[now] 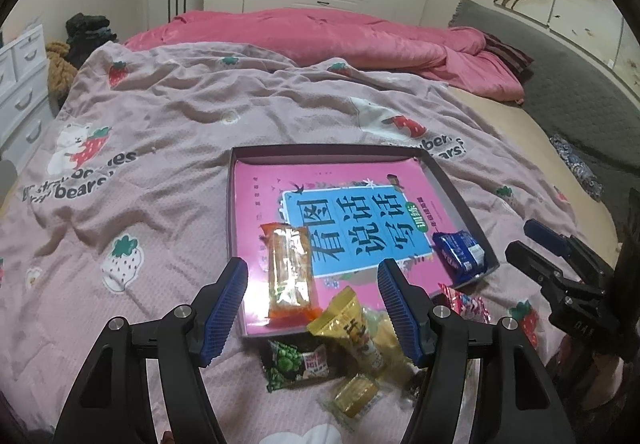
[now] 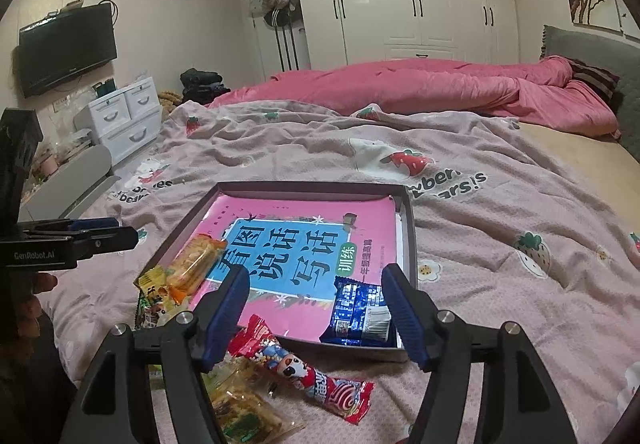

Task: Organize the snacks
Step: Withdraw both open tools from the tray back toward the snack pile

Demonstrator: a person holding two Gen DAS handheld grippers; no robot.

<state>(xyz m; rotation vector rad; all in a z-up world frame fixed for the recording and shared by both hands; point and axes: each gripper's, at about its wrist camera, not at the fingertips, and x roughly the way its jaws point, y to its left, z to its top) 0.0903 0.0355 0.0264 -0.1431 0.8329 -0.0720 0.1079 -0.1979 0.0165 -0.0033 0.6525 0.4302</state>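
On the bed, a shallow dark cardboard tray [image 1: 460, 188] sits on the pink strawberry-print blanket [image 1: 160, 132], lined with a glossy pink and blue book [image 1: 344, 220]. Two snacks are already inside: an orange clear-windowed wafer packet [image 1: 290, 268] at the near left and a blue foil biscuit packet [image 1: 460, 254] in the near right corner. Still loose on the blanket, just in front of the tray's near edge, lie a yellow crinkly wrapper [image 1: 356, 328], a green and black packet [image 1: 298, 362], a small gold-wrapped square [image 1: 356, 396] and a red printed candy bar [image 2: 312, 372].

The left gripper [image 1: 312, 308] hangs above the wafer packet with its blue ribbed pads spread and nothing between them. The right gripper [image 2: 314, 318] hovers over the tray's near edge, likewise released and empty, the blue packet just inside its right pad.

These packets look light, soft and slick; film wrappers will probably slide and crumple, and the contents may crush. I would pinch each across its narrow middle, gently, or at a sealed end.
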